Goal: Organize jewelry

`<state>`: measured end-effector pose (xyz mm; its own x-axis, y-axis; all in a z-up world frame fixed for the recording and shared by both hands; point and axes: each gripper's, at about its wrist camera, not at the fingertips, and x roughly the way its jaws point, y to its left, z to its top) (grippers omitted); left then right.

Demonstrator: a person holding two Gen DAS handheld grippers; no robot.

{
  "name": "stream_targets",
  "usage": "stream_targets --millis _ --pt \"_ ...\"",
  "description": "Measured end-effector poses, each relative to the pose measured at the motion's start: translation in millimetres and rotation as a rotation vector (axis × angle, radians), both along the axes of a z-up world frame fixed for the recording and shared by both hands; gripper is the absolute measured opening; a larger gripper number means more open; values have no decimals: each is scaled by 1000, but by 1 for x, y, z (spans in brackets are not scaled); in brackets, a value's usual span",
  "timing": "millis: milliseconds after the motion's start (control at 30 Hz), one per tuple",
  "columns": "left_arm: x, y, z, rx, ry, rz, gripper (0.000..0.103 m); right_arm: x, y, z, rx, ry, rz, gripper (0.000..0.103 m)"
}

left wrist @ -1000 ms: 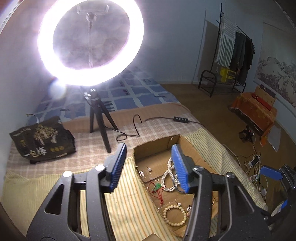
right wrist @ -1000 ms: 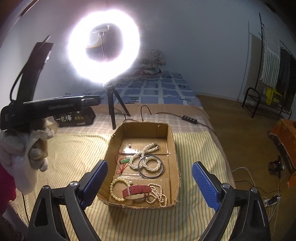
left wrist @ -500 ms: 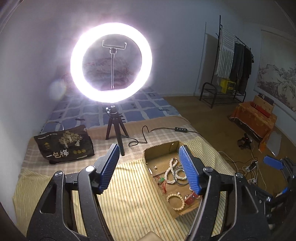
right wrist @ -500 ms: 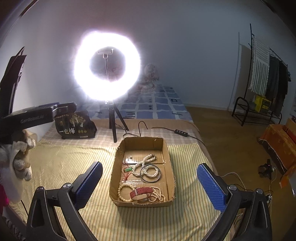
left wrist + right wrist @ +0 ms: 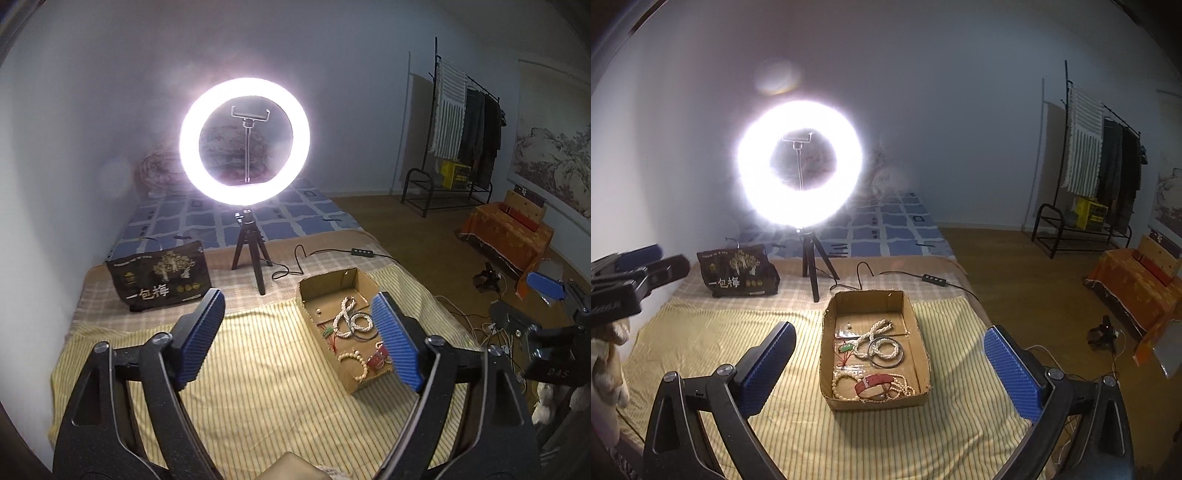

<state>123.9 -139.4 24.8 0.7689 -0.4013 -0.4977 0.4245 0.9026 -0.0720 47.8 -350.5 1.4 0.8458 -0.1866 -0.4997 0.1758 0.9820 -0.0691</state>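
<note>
An open cardboard box (image 5: 827,354) (image 5: 364,382) lies on the yellow striped cloth (image 5: 713,332). It holds white bead strands (image 5: 871,334), a dark bangle (image 5: 886,363), a red strap (image 5: 873,382), a cream bead bracelet (image 5: 354,363) and a small green pendant (image 5: 846,348). My left gripper (image 5: 299,339) hovers above the cloth to the left of the box, its jaws opening with nothing between them. My right gripper (image 5: 890,373) stands wide open in front of the box, empty. The box is well beyond both sets of fingertips.
A lit ring light (image 5: 799,164) on a black tripod (image 5: 812,266) stands behind the box, its cable and switch (image 5: 934,278) trailing right. A dark printed bag (image 5: 737,271) lies at the back left. A clothes rack (image 5: 1100,166) and an orange-covered bench (image 5: 1137,284) stand to the right on the wooden floor.
Both grippers have pulled back and up from the box, which looks smaller and farther. The left gripper's jaws have widened. The right gripper stayed wide open.
</note>
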Motion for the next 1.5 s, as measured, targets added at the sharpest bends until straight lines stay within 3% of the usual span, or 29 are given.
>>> stream_targets --millis 367,467,1000,1500 --pt "-29 19 -7 9 -18 22 94 -14 9 -11 -9 -38 -21 103" --pt "-30 25 -9 -8 -31 46 103 -16 6 -11 0 -55 -41 103" --pt "-41 21 -12 40 -51 57 103 -21 3 -12 -24 -81 -78 103" --pt "-40 22 -11 32 -49 63 103 -19 3 -14 -36 -69 -71 103"
